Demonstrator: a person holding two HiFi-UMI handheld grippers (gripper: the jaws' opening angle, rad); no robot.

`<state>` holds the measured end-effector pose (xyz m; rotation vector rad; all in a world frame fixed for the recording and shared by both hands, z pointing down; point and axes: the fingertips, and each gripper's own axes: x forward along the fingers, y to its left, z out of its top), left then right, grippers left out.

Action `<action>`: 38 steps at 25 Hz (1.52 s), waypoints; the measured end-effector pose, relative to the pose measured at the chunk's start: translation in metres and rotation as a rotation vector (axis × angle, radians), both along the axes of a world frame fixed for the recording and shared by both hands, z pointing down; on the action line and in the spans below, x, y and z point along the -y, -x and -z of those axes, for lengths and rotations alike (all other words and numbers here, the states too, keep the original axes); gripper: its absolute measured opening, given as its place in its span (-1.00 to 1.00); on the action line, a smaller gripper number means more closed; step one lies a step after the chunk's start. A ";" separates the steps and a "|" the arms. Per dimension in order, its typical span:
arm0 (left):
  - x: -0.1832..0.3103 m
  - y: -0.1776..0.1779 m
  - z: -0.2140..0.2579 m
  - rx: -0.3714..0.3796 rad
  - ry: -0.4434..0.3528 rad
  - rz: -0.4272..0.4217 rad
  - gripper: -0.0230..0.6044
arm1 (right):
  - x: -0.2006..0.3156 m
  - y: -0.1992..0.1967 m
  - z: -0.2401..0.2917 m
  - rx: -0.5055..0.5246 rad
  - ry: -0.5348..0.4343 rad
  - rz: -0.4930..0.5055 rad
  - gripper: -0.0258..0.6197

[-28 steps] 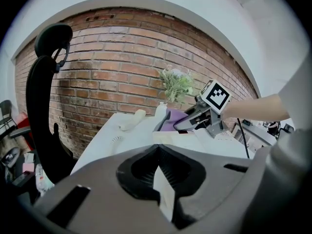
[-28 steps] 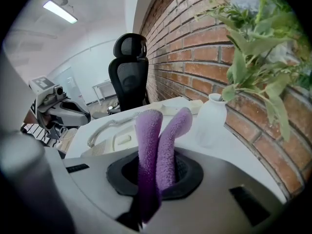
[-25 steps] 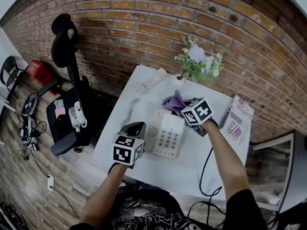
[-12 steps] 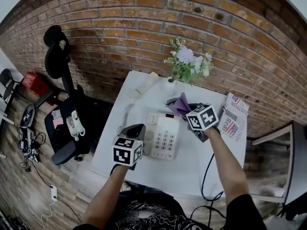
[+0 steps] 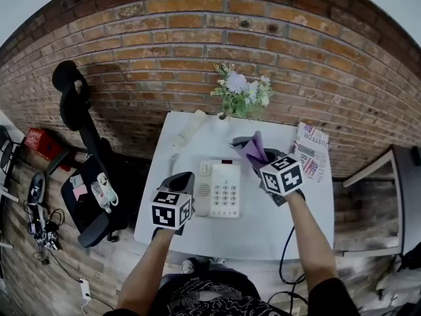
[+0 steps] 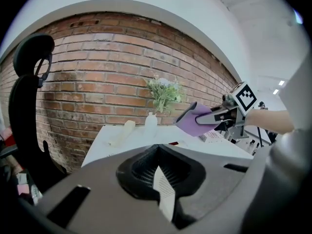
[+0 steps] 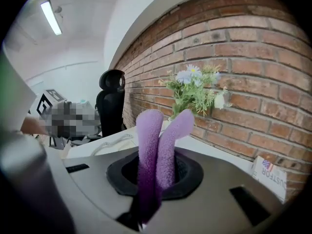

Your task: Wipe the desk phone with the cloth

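Well, my right gripper (image 5: 266, 165) is clamped on the purple cloth (image 5: 250, 149), whose folded end sticks up past the jaws; it is held in the air near the far right corner of the phone (image 5: 220, 189), not touching it. My left gripper (image 5: 182, 179) has its jaws pressed together on nothing, hovering just left of the phone. The phone sits on the white table (image 5: 263, 232); its handset (image 5: 191, 127) lies apart toward the far left corner; flowers (image 5: 240, 92) stand by the brick wall (image 5: 164, 51).
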<state>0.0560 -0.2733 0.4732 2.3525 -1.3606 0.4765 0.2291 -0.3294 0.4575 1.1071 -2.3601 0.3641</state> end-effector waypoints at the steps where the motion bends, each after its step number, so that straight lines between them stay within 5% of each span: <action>1: -0.002 0.001 0.003 -0.001 -0.004 -0.006 -0.91 | -0.005 0.000 0.005 0.012 -0.009 -0.018 -0.77; 21: -0.041 0.034 0.045 -0.005 -0.090 -0.082 -0.91 | -0.122 0.009 0.055 0.134 -0.145 -0.304 -0.77; 38: -0.045 0.044 0.045 -0.002 -0.089 -0.068 -0.91 | -0.125 0.017 0.056 0.154 -0.151 -0.305 -0.77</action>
